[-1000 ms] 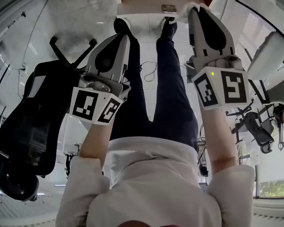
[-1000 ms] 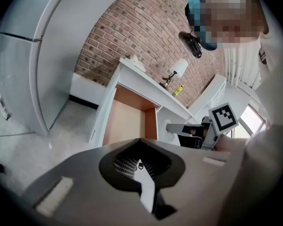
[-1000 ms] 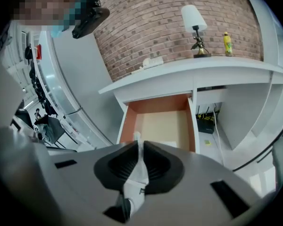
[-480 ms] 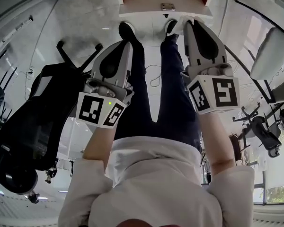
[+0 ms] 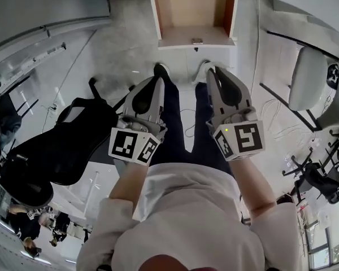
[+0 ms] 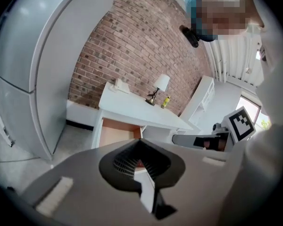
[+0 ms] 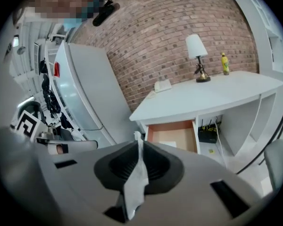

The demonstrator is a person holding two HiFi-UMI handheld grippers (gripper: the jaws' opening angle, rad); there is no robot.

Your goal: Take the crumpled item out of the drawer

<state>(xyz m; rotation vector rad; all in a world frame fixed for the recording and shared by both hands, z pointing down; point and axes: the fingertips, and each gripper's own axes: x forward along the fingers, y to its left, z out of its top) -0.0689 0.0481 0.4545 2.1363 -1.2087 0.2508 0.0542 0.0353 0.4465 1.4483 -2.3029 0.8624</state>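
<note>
In the right gripper view a white crumpled item [image 7: 137, 175] stands pinched between the jaws of my right gripper [image 7: 137, 144], which is shut on it. Beyond it the open wooden drawer [image 7: 173, 134] hangs under the white desk [image 7: 212, 95]. In the head view the drawer [image 5: 195, 16] is at the top. My right gripper [image 5: 211, 72] and left gripper [image 5: 156, 81] are held side by side over the person's legs, short of the drawer. In the left gripper view the left gripper [image 6: 140, 147] has its jaws together with nothing in them.
A black office chair [image 5: 62, 145] stands at the left and a white chair [image 5: 308, 86] at the right, with cables [image 5: 288, 129] on the floor. A lamp [image 7: 195, 48] and a yellow bottle [image 7: 223, 62] stand on the desk. A grey fridge [image 7: 85, 95] is left of it.
Both grippers have drawn back from the drawer toward the body. More of the open drawer now shows at the top of the head view. The right gripper still holds the white item.
</note>
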